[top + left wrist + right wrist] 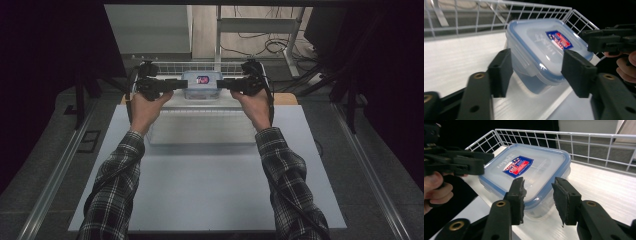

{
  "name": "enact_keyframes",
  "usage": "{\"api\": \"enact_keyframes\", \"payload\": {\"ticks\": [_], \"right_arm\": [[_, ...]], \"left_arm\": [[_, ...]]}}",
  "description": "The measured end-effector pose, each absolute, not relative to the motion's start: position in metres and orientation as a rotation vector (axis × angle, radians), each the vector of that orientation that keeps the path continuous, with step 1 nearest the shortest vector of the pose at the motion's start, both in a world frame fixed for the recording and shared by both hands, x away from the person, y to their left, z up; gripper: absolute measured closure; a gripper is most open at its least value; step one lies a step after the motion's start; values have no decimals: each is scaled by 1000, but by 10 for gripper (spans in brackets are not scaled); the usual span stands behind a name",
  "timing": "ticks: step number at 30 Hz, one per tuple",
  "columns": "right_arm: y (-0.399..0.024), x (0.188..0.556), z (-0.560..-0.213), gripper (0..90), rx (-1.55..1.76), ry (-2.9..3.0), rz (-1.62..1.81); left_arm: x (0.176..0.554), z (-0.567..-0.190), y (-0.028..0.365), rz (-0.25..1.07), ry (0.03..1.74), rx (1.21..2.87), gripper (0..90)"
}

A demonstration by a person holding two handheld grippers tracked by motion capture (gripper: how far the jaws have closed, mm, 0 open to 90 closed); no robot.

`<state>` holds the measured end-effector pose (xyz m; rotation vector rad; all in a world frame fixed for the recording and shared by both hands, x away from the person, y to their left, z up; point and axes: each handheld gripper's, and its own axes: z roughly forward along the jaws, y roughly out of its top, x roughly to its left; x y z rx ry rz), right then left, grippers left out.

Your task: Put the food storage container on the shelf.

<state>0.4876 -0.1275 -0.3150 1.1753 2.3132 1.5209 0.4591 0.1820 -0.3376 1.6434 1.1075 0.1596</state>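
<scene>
High view: your left gripper (175,84) at 9 o'clock and right gripper (223,84) at 3 o'clock flank the lidded plastic container (202,86), standing in the white wire basket (170,65). Both jaw pairs are apart, each straddling a lid latch without clamping it.

A lidded food box (202,85) sits on the white shelf (205,127) at the far end of the table (210,185), in front of a wire rail (200,65) that runs behind it and turns round the shelf's ends. The left gripper (176,85) is just at the box's left side and the right gripper (223,84) just at its right, so the box lies between them. A sticker (518,166) lies on the lid, and past the rail, cables (270,45) trail across the floor behind the table
</scene>
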Motion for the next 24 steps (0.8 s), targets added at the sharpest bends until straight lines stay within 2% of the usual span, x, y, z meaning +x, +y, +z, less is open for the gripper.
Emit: {"api": "enact_keyframes", "payload": {"ticks": [1, 2, 3, 7, 8, 9, 11, 12, 13, 24], "right_arm": [[-128, 486, -314, 551, 1148, 2305, 1522], [-128, 486, -314, 551, 1148, 2305, 1522], [-128, 485, -313, 523, 1133, 2302, 1541], [-129, 477, -316, 315, 1082, 2318, 1558], [-129, 477, -316, 315, 1082, 2318, 1558], [-129, 472, -319, 251, 1058, 2317, 1542], [-129, 469, -324, 188, 1042, 2316, 1530], [-129, 469, -324, 188, 1042, 2316, 1530], [-129, 466, -328, 132, 1030, 2312, 1505], [-129, 444, -341, 70, 935, 2297, 1482]], "left_arm": [[457, -337, 183, 184, 1087, 1634, 346], [457, -337, 183, 184, 1087, 1634, 308], [456, -337, 184, 199, 1074, 1638, 308], [448, -340, 182, 244, 1021, 1668, 164], [448, -340, 182, 244, 1021, 1668, 144], [443, -341, 181, 273, 999, 1684, 123], [440, -343, 181, 273, 984, 1696, 99], [440, -343, 181, 273, 984, 1696, 90], [435, -345, 179, 288, 976, 1723, 82], [413, -351, 176, 288, 919, 1745, 47]]}}
